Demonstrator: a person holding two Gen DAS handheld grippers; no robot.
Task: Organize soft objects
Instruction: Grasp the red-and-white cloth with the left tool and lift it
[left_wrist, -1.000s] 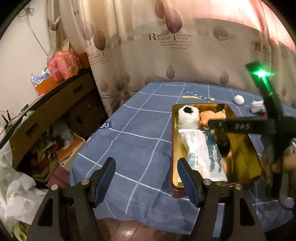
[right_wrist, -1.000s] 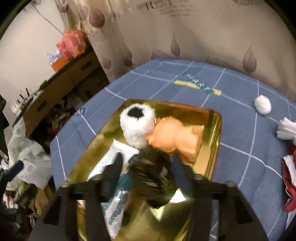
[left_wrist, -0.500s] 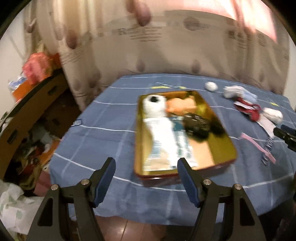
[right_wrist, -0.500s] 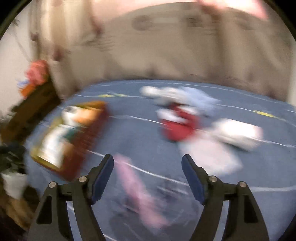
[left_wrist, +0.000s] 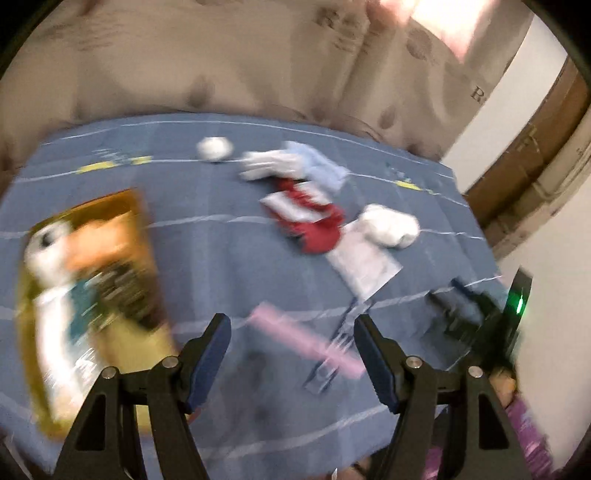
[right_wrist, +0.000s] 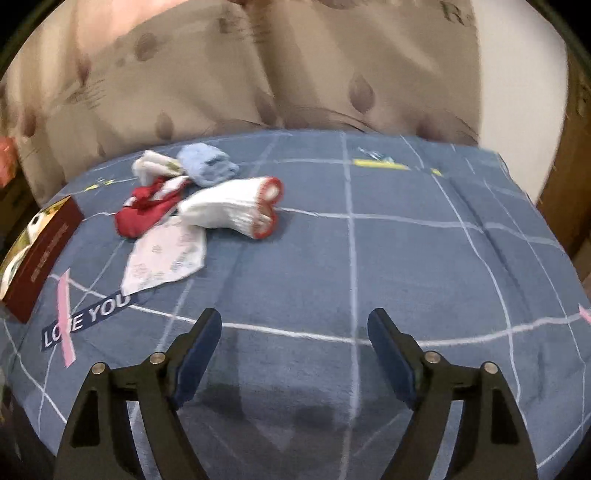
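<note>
A gold tin (left_wrist: 146, 236) with dark red sides (right_wrist: 44, 254) sits at the table's left. It holds a white fluffy toy (left_wrist: 46, 240), an orange plush (left_wrist: 99, 251), a dark item and a white packet. Loose on the blue cloth lie a red sock (right_wrist: 142, 216), a white glove with red cuff (right_wrist: 236, 210), a light blue sock (right_wrist: 207, 168), a white sock (right_wrist: 151, 166), a white patterned cloth (right_wrist: 166, 258) and a white ball (left_wrist: 214, 147). My left gripper (left_wrist: 291, 354) is open and empty above a pink strip (left_wrist: 303, 338). My right gripper (right_wrist: 293, 354) is open and empty over bare cloth.
The blue checked tablecloth (right_wrist: 406, 258) covers the table, with beige curtains (right_wrist: 258, 66) behind. A pink strip (right_wrist: 64, 317) lies across a "LOVE YOU" label (right_wrist: 86, 319). My right gripper's body with a green light (left_wrist: 517, 302) shows at the right of the left wrist view.
My right gripper has let go of the dark item in the tin and swung right to the loose socks. My left gripper has also swung right; its view is blurred.
</note>
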